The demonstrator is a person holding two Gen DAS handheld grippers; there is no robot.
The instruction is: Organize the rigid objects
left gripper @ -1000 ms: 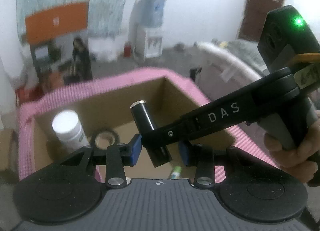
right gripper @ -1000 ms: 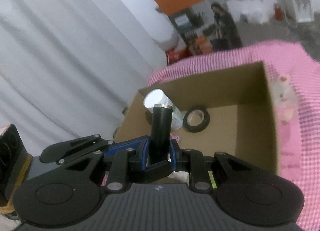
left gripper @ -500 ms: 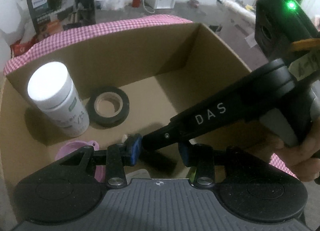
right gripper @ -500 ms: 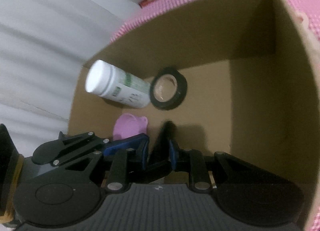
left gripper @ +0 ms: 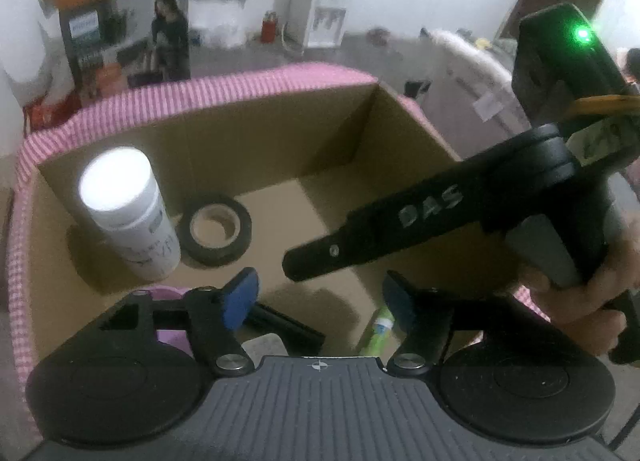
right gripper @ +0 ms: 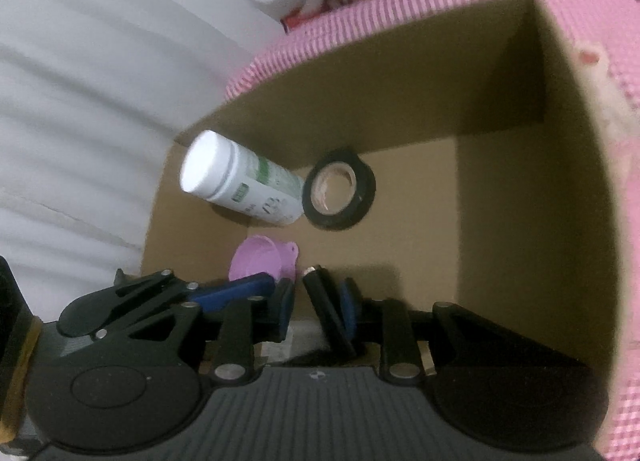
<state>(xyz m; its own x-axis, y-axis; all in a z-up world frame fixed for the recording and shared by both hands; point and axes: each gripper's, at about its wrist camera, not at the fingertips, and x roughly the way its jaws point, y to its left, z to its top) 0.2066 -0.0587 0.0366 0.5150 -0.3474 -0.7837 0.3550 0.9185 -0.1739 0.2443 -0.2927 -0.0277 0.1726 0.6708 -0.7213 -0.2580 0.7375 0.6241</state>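
Your left gripper (left gripper: 316, 301) is opening wide with nothing between its pads. Your right gripper's (right gripper: 316, 305) jaws are also parting off the black cylinder (right gripper: 326, 313), which a second ago stood clamped upright and now lies on the cardboard box (left gripper: 280, 133) floor.

Left gripper (left gripper: 320, 297) tilted steeply downward, jaws opening, blue pads (left gripper: 239, 297) well apart, nothing pressed between them. Right gripper (right gripper: 316, 303) also angled down, jaws opening; a thin dark cylinder sits in the gap close against the right pad, left pad clear of it, actual contact on the right side can't be told. In the left wrist view the right gripper's black finger reaches in from the right, crossing above and just beyond the left gripper's pads. The person's right hand (left gripper: 588, 301) is wrapped around that gripper's handle at the near right, fingers curled under it. Left hand out of sight.
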